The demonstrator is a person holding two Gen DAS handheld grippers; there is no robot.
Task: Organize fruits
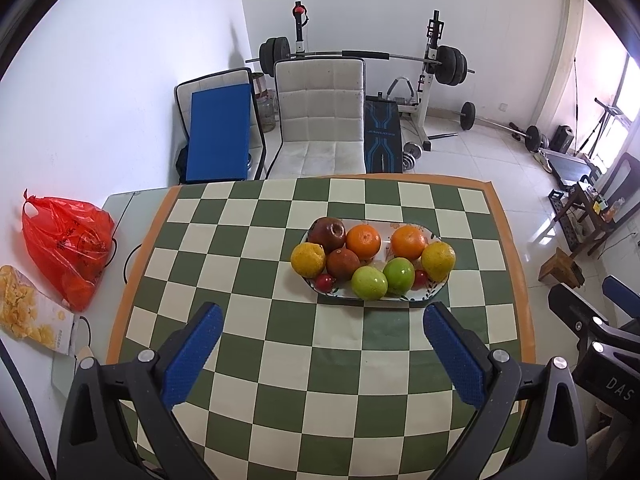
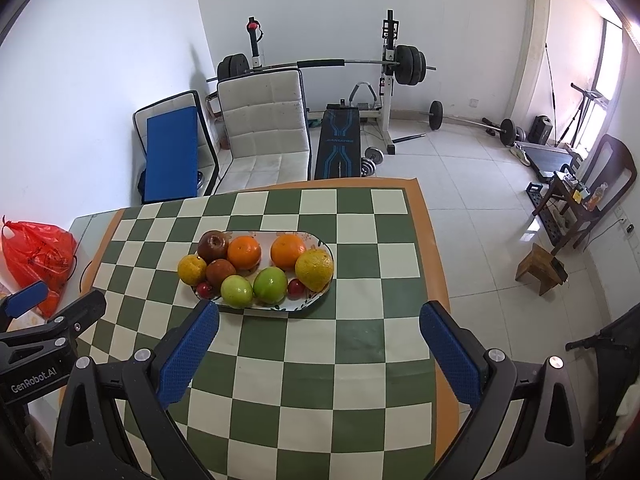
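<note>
Both pairs of blue-padded jaws gape wide and empty, left gripper (image 1: 323, 322) and right gripper (image 2: 319, 320) hovering above the checked cloth (image 1: 280, 360); beyond them the oval plate (image 1: 434, 290) holds the fruits (image 1: 363, 242), seemingly all gathered; organizing looks finished or unstarted, so next would be choosing one piece.

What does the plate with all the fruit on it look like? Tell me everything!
The plate is a long oval dish, white with small leaf and flower drawings on its rim, and it looks like ceramic. It lies flat on the green-and-cream checkered tablecloth, near the middle of the table. It is full of fruit: two oranges, two green apples, two yellowish citrus fruits, two dark red fruits and two small red ones. Both grippers are open, short of it, not touching it.
</note>
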